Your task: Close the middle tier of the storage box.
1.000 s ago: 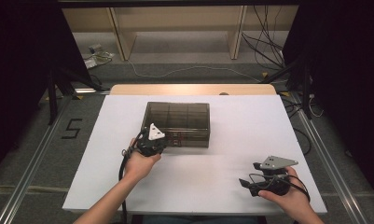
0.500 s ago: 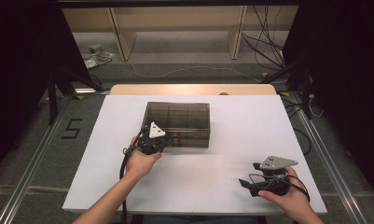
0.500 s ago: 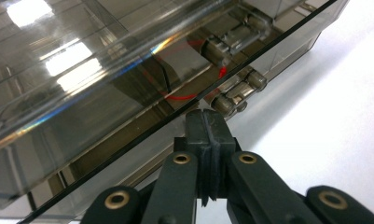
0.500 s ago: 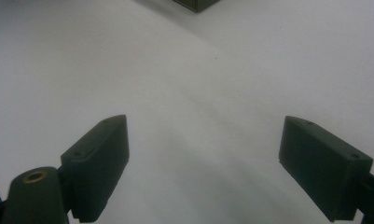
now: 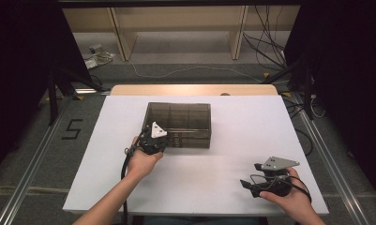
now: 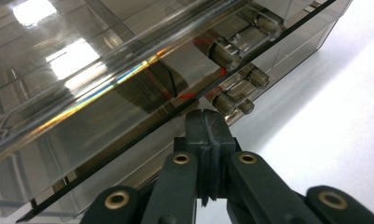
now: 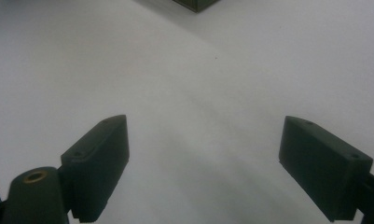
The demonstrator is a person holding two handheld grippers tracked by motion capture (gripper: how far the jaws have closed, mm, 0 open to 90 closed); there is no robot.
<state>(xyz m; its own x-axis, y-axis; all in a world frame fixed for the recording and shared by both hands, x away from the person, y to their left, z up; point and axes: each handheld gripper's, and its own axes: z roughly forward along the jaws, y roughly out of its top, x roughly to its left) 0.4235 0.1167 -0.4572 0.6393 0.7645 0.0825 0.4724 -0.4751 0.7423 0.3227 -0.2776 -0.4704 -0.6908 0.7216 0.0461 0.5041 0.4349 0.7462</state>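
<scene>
the left gripper [image 6: 208, 116] is closed, tips at the box [image 5: 178, 123] lid's front edge; whether it pinches the edge is unclear. the right gripper [image 7: 203, 158], at five o'clock on the table [image 5: 232, 178], is wide open and empty.

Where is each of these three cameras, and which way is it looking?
High view: above the person's side, looking forward and down on the white table; both forearms, left gripper, right gripper.
Left gripper view: rides the left gripper, jaws shut against the smoky box's edge.
Right gripper view: rides the right gripper, open over the table.
Shared: the box.
</scene>
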